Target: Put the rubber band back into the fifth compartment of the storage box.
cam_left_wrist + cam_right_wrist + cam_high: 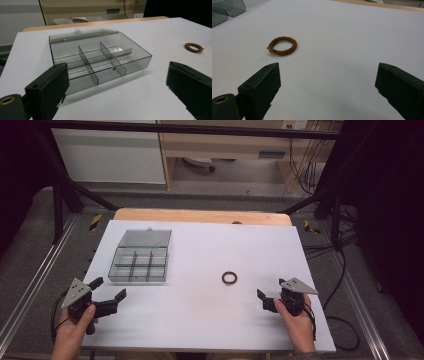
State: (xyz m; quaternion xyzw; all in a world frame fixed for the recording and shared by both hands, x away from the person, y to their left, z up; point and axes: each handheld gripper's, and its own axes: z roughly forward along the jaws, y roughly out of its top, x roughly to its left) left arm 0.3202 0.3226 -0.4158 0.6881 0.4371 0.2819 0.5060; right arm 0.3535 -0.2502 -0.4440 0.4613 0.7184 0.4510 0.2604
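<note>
Lower left of the high view, the left gripper (109, 294) sits with jaws spread wide and empty, the open box (140, 257) just above it; right of centre lies the ring (229, 278) flat on the table (200, 320), well apart from the box. Lower right, the right gripper (270, 294) is spread and empty too, aimed at the ring; it looks light, braided and soft, likely best pinched across one side of the band.

No legible text or labels
</note>
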